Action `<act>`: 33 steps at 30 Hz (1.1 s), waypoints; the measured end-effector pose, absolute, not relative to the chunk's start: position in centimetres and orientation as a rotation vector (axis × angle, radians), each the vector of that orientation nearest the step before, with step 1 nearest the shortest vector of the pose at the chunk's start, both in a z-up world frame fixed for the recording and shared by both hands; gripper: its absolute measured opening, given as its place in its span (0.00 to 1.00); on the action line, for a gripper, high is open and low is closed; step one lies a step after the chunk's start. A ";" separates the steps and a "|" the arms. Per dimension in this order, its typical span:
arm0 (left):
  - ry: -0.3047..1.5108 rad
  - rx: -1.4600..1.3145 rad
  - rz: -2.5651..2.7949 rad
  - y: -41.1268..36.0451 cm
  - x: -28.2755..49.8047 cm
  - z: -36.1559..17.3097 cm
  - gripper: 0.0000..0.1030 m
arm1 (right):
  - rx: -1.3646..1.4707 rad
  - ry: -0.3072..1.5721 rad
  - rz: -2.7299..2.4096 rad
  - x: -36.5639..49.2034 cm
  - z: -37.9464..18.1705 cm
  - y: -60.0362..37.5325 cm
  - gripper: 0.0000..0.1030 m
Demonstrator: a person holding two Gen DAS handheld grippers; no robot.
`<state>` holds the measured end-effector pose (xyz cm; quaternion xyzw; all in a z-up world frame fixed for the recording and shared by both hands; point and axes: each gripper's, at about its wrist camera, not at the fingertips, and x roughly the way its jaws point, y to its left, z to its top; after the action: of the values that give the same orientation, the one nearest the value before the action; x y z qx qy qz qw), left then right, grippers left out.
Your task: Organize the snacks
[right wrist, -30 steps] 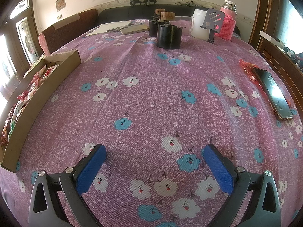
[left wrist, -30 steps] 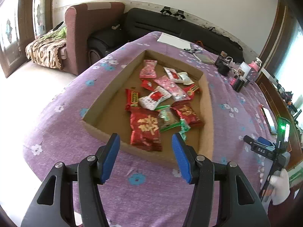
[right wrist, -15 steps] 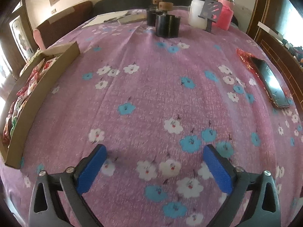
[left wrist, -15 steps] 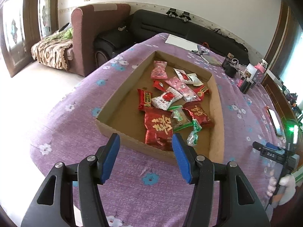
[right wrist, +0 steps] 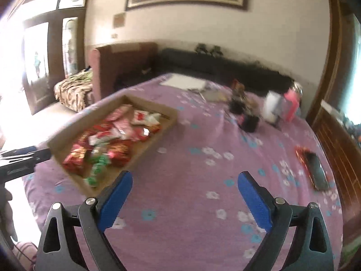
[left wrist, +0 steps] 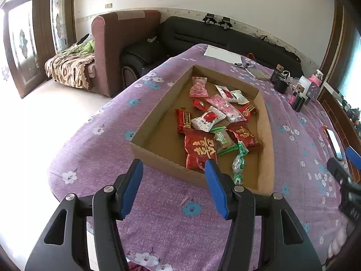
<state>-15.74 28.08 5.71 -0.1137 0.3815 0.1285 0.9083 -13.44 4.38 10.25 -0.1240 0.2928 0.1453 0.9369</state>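
A: Cardboard tray [left wrist: 265,140] lay on the purple floral tablecloth [left wrist: 171,221], holding red, pink, white and green snack packets [left wrist: 200,148].

B: Tongs?

A: Left gripper [left wrist: 173,169] hovered at the tray's near edge, jaws partly apart, empty. Right gripper [right wrist: 183,188] stood wide, having just narrowed slightly, nothing between. Phone [right wrist: 318,171] lay well apart.

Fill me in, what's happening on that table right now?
A person holds a gripper in each hand over a table with a purple flowered cloth. Wrapped snacks lie loose in a shallow cardboard tray. The left gripper hangs open just short of the tray's near wall, holding nothing. The right gripper is open and empty too, beside the tray; its view is blurred. A phone lies off to the side. Neither gripper holds a snack.
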 end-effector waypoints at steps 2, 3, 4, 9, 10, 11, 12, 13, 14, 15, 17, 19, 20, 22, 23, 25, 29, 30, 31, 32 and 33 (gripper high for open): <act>0.785 -0.233 0.267 28.1 -15.9 5.7 0.55 | -0.267 0.580 0.317 -14.6 10.2 5.8 0.93; 0.785 -0.232 0.268 28.2 -16.0 5.8 0.55 | -0.272 0.578 0.327 -14.8 10.1 6.2 0.93; 0.786 -0.232 0.268 28.2 -16.0 5.7 0.55 | -0.276 0.576 0.334 -15.2 10.0 6.6 0.93; 0.782 -0.233 0.268 28.3 -16.4 5.8 0.55 | -0.270 0.587 0.344 -16.0 9.7 7.4 0.93; 0.779 -0.234 0.269 28.3 -16.4 5.8 0.55 | -0.267 0.587 0.339 -16.0 9.8 7.3 0.93; 0.775 -0.235 0.271 28.4 -16.5 5.9 0.55 | -0.260 0.581 0.328 -16.0 10.1 7.1 0.93; 0.769 -0.236 0.274 28.4 -16.6 6.0 0.55 | -0.243 0.566 0.318 -16.1 10.6 6.9 0.93; 0.761 -0.236 0.278 28.4 -16.7 6.1 0.55 | -0.228 0.554 0.315 -16.3 11.0 6.5 0.93; 0.751 -0.236 0.282 28.4 -16.8 6.2 0.55 | -0.197 0.525 0.319 -16.6 11.5 6.1 0.93; 0.736 -0.236 0.288 28.5 -17.0 6.5 0.55 | -0.147 0.479 0.344 -17.0 12.0 5.5 0.95; 0.702 -0.235 0.301 28.5 -17.5 7.0 0.55 | -0.084 0.454 0.403 -17.4 12.3 4.8 1.00; 0.660 -0.228 0.315 28.5 -18.0 7.7 0.55 | -0.034 0.521 0.493 -16.8 11.6 4.8 1.00; 0.636 -0.221 0.325 28.5 -18.3 8.0 0.57 | -0.041 0.575 0.512 -16.4 10.9 5.2 1.00; 0.585 -0.207 0.352 28.6 -19.0 8.8 0.72 | -0.083 0.618 0.465 -15.9 9.7 5.8 1.00; 0.549 -0.200 0.370 28.6 -19.5 9.3 0.79 | -0.098 0.625 0.440 -15.8 9.4 6.0 1.00; 0.472 -0.179 0.406 28.6 -20.5 10.3 0.79 | -0.106 0.629 0.409 -15.4 9.4 6.0 1.00; 0.353 -0.136 0.456 28.3 -22.0 12.5 0.83 | -0.165 0.546 0.314 -15.0 13.0 6.1 1.00; 0.328 -0.135 0.460 28.2 -22.3 13.0 0.83 | -0.164 0.497 0.303 -15.4 14.5 6.0 1.00; 0.292 -0.135 0.465 28.2 -22.7 13.6 0.84 | -0.152 0.451 0.305 -15.9 15.5 5.7 1.00; 0.271 -0.135 0.466 28.1 -23.0 14.0 0.89 | -0.123 0.368 0.326 -16.7 16.8 5.3 1.00; 0.239 -0.132 0.469 28.0 -23.4 14.5 0.96 | -0.072 0.268 0.383 -17.8 17.8 4.6 1.00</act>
<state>-23.36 28.01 14.48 -0.0653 0.1178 0.2314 0.9635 -17.83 4.57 17.79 -0.0357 0.1325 0.1897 0.9722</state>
